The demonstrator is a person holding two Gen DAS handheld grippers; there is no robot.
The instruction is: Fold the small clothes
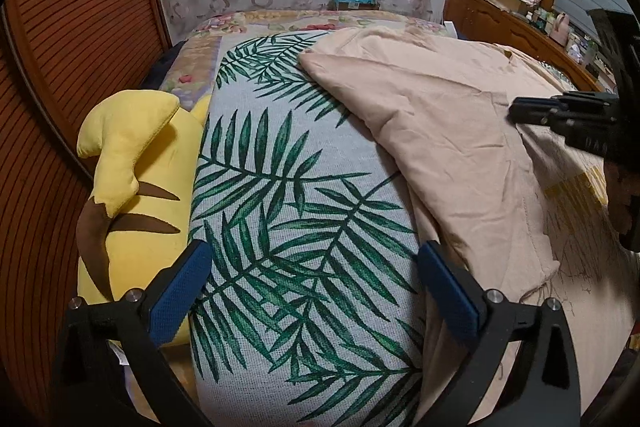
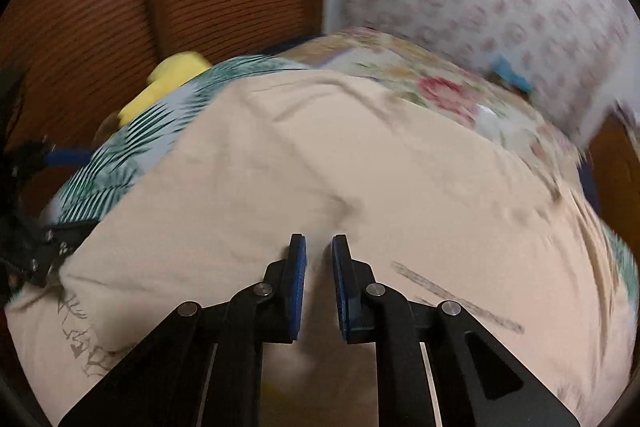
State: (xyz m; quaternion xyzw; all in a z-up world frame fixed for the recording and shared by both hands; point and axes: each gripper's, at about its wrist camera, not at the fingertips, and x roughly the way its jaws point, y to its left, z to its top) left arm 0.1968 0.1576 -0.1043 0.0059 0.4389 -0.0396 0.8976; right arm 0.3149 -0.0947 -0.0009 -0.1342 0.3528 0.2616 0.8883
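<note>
Peach garment (image 2: 320, 155) is lying on the palm-print cloth (image 1: 280, 187); left gripper (image 1: 316, 291) is gaping empty at its 9 o'clock edge; right gripper (image 2: 319, 259) is nipping a fabric ridge.

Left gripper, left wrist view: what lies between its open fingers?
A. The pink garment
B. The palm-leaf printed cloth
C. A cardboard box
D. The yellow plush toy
B: the left gripper stands wide open over the palm-leaf printed cloth, with the pink garment off to its right.
</note>
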